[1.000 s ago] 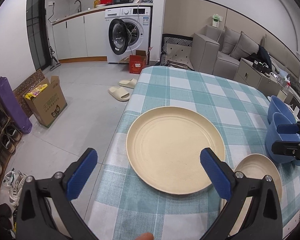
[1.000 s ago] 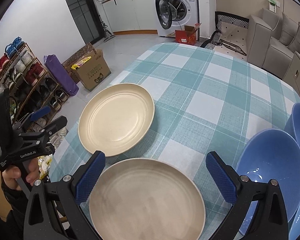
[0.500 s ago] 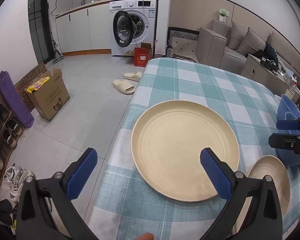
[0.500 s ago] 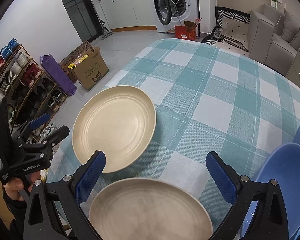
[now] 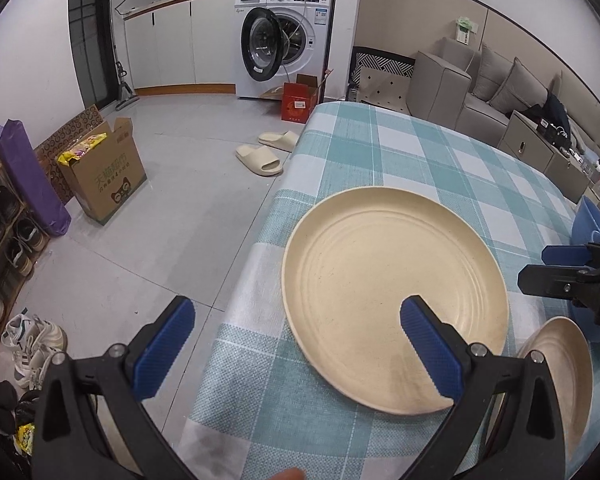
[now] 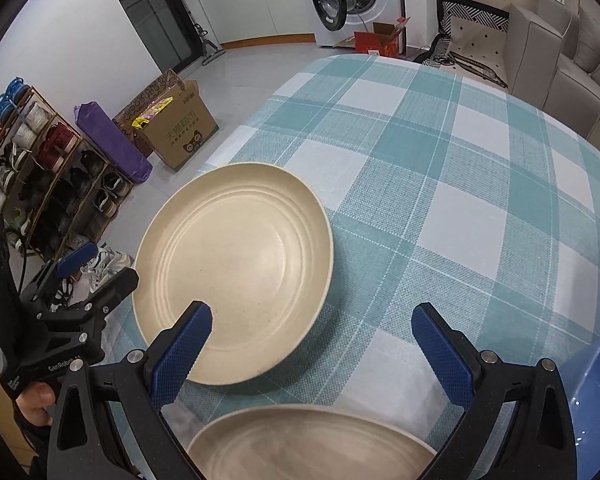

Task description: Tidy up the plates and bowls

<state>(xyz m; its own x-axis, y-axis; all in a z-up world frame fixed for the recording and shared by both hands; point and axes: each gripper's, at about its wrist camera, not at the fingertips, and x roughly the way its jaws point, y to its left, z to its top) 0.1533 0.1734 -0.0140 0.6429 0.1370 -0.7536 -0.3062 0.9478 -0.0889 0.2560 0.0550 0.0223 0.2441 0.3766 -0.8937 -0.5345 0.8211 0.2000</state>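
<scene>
Judging by its matte cream surface and thin raised rim, the large plate [image 5: 392, 300] looks light and stiff, probably a plastic or fibre composite, less fragile than china but smooth enough to slide on cloth. It lies flat near the table's left edge, on the checked tablecloth [image 5: 420, 160], and the rim at about 7 o'clock, which sits nearest that edge, seems the best place to pinch it, one finger under the lip and one on top.

A smaller plate [image 6: 312, 440] of the same make lies just beside it, apart, at about 4 o'clock in the left wrist view. Blue bowls [image 5: 592, 220] sit further out at 3 o'clock, partly hidden.

The left gripper [image 5: 296, 344] hovers with jaws spread wide and nothing between them; its right finger overlaps the large plate's near rim in the picture, but whether it touches I cannot tell. The right gripper [image 6: 312, 344] is likewise wide and empty, above the gap between the two plates.

Compared with a second ago, the large plate fills more of both views and the small plate has slipped toward the bottom of the right wrist view, so both grippers have closed in on the large plate; jaw width is unchanged.
</scene>
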